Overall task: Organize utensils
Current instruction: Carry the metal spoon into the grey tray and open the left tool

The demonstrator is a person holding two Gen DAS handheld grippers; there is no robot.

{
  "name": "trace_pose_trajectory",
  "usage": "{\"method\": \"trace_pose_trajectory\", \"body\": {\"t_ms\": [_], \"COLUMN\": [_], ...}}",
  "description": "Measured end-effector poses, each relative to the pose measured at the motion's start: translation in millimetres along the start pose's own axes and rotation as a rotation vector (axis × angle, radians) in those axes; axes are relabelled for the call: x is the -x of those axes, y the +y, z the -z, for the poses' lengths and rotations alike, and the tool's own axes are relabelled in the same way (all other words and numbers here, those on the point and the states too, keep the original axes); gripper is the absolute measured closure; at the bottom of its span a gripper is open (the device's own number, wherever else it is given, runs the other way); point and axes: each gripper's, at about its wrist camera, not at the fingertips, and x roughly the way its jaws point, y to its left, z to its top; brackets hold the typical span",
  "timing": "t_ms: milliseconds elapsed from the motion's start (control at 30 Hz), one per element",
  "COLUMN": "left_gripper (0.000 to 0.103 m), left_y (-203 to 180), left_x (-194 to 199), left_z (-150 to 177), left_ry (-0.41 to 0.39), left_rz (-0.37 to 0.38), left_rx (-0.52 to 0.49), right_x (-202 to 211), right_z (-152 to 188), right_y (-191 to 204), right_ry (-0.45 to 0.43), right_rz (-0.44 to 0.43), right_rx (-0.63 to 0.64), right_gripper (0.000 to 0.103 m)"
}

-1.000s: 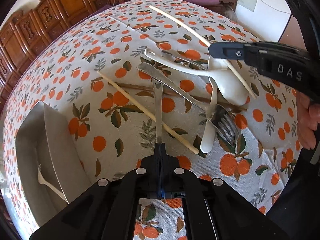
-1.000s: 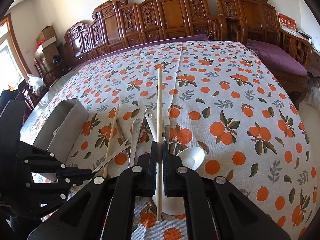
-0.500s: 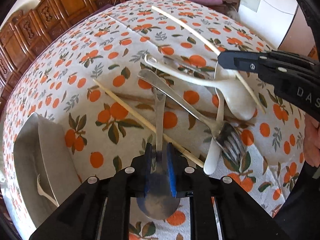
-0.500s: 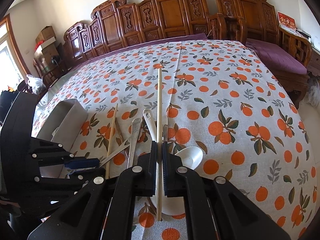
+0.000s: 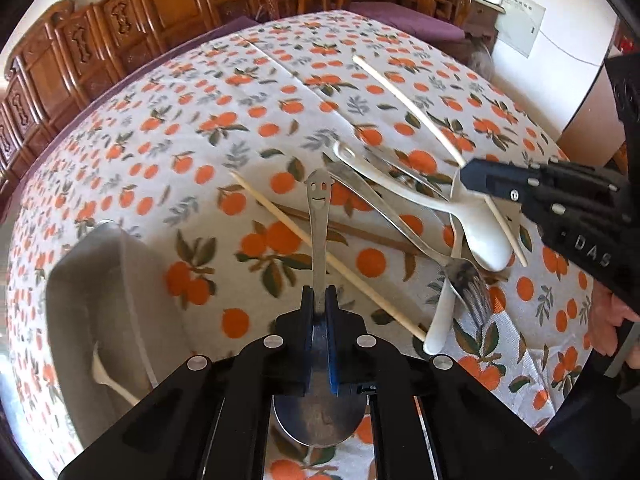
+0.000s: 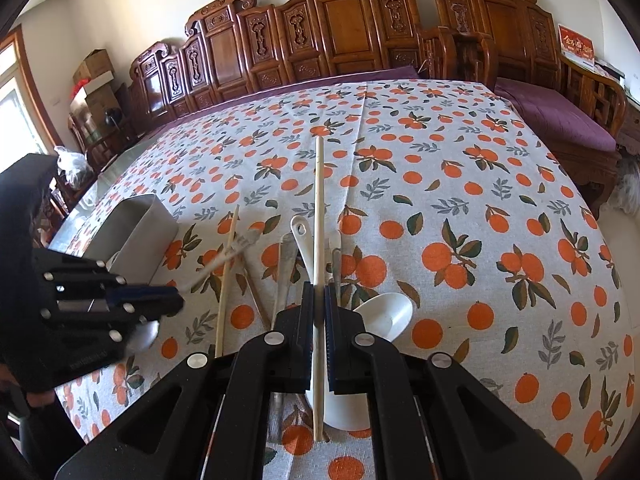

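Note:
My left gripper (image 5: 319,300) is shut on a steel spoon (image 5: 318,216) with a smiley-face handle and holds it above the cloth, bowl toward the camera. My right gripper (image 6: 319,294) is shut on a pale chopstick (image 6: 319,200) that points away over the table. On the cloth lie a second pale chopstick (image 5: 320,252), a steel fork (image 5: 408,228), two white ceramic spoons (image 5: 476,232), and a dark chopstick (image 5: 360,232). A grey utensil tray (image 5: 92,300) with a white spoon (image 5: 108,376) in it stands at the left.
The table is covered by an orange-print cloth (image 6: 460,200). Carved wooden chairs (image 6: 340,32) line the far side. A purple-cushioned bench (image 6: 560,120) stands at the right. The left gripper (image 6: 120,296) shows at the left of the right wrist view.
My left gripper has lifted the steel spoon off the pile and drawn it up and back. My right gripper still holds its chopstick and has barely moved.

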Motion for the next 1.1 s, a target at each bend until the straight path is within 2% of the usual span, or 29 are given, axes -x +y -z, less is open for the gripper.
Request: {"method": "trace_pose_trajectory", "body": {"t_ms": [333, 667, 933, 1100], "left_gripper": [0.098, 0.098, 0.098, 0.098], "left_y": [15, 44, 75, 99], "left_x": [33, 63, 70, 59], "left_z": [11, 31, 47, 62], "left_ry": [-0.058, -0.103, -0.121, -0.112], "left_rz": [-0.011, -0.048, -0.063, -0.073], "left_rx": [0.035, 0.093, 0.149, 0.201], "right_x": [3, 13, 19, 19], "right_z": [0, 0, 5, 8], "right_y": [15, 57, 93, 110], "right_ry": [-0.001, -0.016, -0.022, -0.021], "right_rz": [-0.027, -0.084, -0.124, -0.137], "right_rx": [0.021, 0.082, 0.128, 0.153], "right_gripper": [0.097, 0.097, 0.097, 0.097]}}
